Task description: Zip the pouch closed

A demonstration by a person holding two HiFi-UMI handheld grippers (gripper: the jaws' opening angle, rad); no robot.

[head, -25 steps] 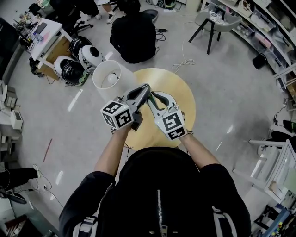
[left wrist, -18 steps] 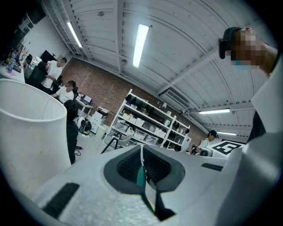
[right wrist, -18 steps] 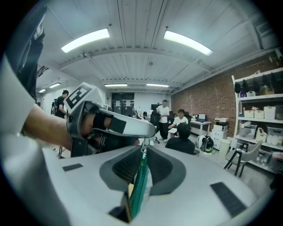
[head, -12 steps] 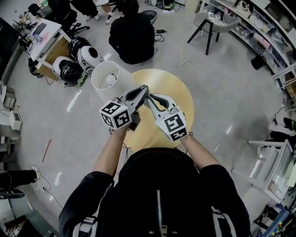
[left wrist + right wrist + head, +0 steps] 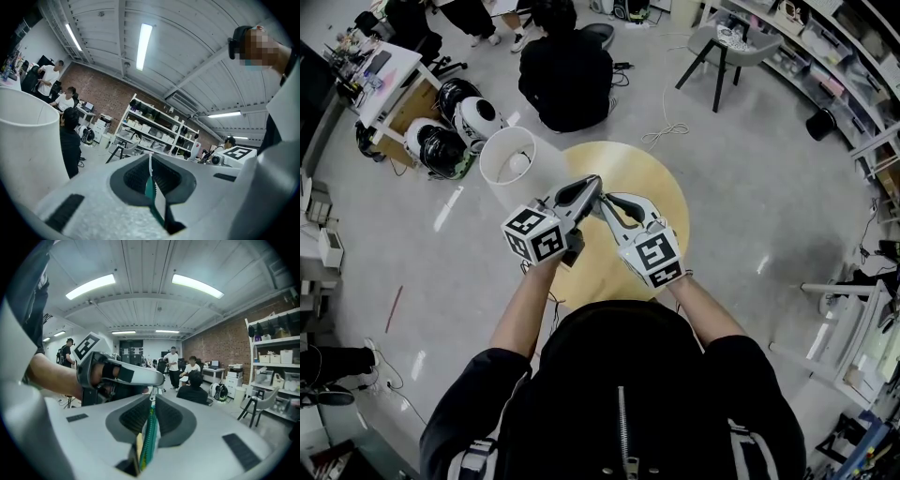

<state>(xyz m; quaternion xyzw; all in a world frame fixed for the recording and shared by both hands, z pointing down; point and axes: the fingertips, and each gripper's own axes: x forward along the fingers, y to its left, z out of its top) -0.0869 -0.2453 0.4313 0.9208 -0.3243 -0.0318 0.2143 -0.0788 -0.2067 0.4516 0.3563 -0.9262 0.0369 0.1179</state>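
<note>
The person is holding both tools up over the round wooden table (image 5: 661,192), tips meeting near its middle. The left hand-held gripper (image 5: 150,158) is pointing level and is clenching a thin edge of the pouch (image 5: 151,188); a narrow green and white strip is running up between its pressed pads. The right hand-held gripper (image 5: 152,401) is tilting slightly downward, and its jaws have just been closing; they are now grasping the pouch's zip line, with the green teeth and a yellowish edge standing upright between the pads. A small pale piece is sitting at the very tips; whether it is the slider cannot be told. The pouch is hanging in the air between the two tools, above the table and not lying on it; the head view is hiding its body behind the jaws. A white bin (image 5: 508,156) is standing just beside the table's far left rim. A person in black (image 5: 568,77) is sitting on the floor beyond it.
</note>
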